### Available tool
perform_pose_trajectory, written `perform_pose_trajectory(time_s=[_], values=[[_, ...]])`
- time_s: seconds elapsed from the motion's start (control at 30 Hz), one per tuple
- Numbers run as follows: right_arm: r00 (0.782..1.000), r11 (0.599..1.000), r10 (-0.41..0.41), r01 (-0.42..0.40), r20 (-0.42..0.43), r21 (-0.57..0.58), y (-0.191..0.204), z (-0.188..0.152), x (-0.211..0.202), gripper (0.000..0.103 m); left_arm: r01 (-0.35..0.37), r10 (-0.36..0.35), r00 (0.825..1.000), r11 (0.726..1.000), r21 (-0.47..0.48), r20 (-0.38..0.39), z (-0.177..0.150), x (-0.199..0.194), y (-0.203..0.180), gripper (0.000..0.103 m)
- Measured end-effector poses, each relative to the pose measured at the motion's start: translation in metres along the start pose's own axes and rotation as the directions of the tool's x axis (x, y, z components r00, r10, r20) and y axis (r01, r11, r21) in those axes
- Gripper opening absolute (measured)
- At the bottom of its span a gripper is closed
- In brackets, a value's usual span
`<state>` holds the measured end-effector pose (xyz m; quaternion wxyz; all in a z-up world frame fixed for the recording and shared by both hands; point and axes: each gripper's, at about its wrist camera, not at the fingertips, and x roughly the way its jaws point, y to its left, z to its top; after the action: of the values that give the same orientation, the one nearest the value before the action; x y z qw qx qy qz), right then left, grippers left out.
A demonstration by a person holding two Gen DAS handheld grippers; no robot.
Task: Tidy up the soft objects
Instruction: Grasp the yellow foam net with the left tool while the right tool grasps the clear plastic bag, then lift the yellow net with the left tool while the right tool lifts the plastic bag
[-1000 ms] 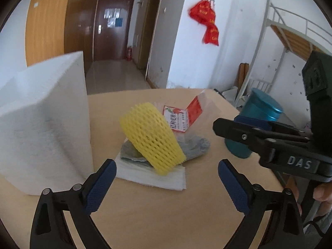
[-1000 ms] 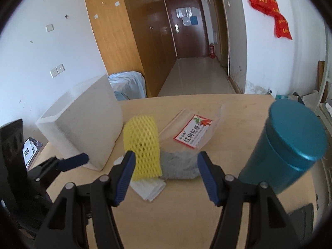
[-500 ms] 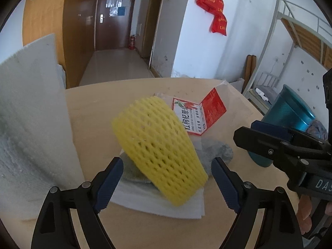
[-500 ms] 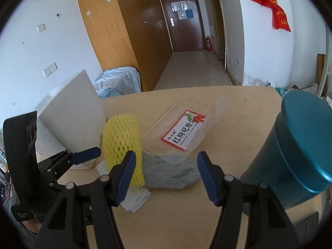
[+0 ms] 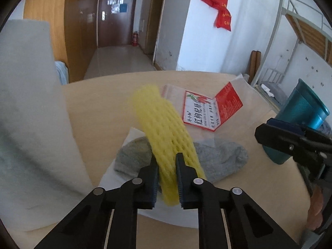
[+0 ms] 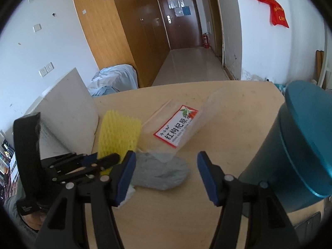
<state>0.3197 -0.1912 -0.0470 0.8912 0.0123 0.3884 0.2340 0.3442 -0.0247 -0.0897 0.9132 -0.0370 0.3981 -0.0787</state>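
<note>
My left gripper (image 5: 166,164) is shut on the near end of a yellow foam net sleeve (image 5: 164,128), squeezing it flat. The sleeve also shows in the right wrist view (image 6: 118,137). It lies over a grey sock (image 5: 220,161) on a white tissue (image 5: 116,176). A clear plastic bag with a red and white label (image 5: 205,112) rests behind the sock. My right gripper (image 6: 166,166) is open and empty, just in front of the sock (image 6: 161,174). The left gripper shows in the right wrist view (image 6: 101,161).
A big white foam block (image 5: 31,124) stands at the left of the wooden table (image 5: 99,103). A teal round tin (image 6: 294,145) stands close to the right of my right gripper. The table's far edge faces a corridor.
My left gripper moved forward and closed on the yellow net sleeve, which was between open jaws before. My right gripper edged a little closer to the sock and stays open.
</note>
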Motion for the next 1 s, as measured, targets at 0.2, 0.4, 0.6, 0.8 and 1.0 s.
perform_pose_trajectory(time_s=[0.2, 0.4, 0.6, 0.8, 1.0], values=[[1.0, 1.0, -0.002, 0.002, -0.007, 0.001, 0.002, 0.001, 0.003, 0.066, 0.0, 0.0, 1.0, 0.999, 0.033, 0.022, -0.003, -0.008, 0.002, 0.011], [1.0, 1.0, -0.012, 0.012, -0.02, 0.001, 0.008, 0.006, 0.015, 0.066, 0.021, -0.023, 0.999, 0.999, 0.038, 0.043, 0.0, -0.01, 0.002, 0.01], [0.997, 0.996, -0.068, 0.07, -0.032, 0.064, -0.002, 0.015, 0.036, 0.065, 0.047, -0.048, 0.998, 0.999, 0.022, 0.04, 0.001, -0.008, 0.007, 0.01], [0.992, 0.988, -0.099, 0.107, -0.078, 0.111, -0.017, 0.015, 0.045, 0.011, 0.066, -0.068, 0.997, 0.997, 0.032, 0.045, 0.0, -0.013, 0.006, 0.01], [0.992, 0.988, -0.121, 0.122, -0.024, 0.099, -0.008, 0.014, 0.026, 0.004, 0.096, -0.096, 0.994, 0.995, 0.008, 0.055, 0.0, -0.02, 0.015, 0.01]])
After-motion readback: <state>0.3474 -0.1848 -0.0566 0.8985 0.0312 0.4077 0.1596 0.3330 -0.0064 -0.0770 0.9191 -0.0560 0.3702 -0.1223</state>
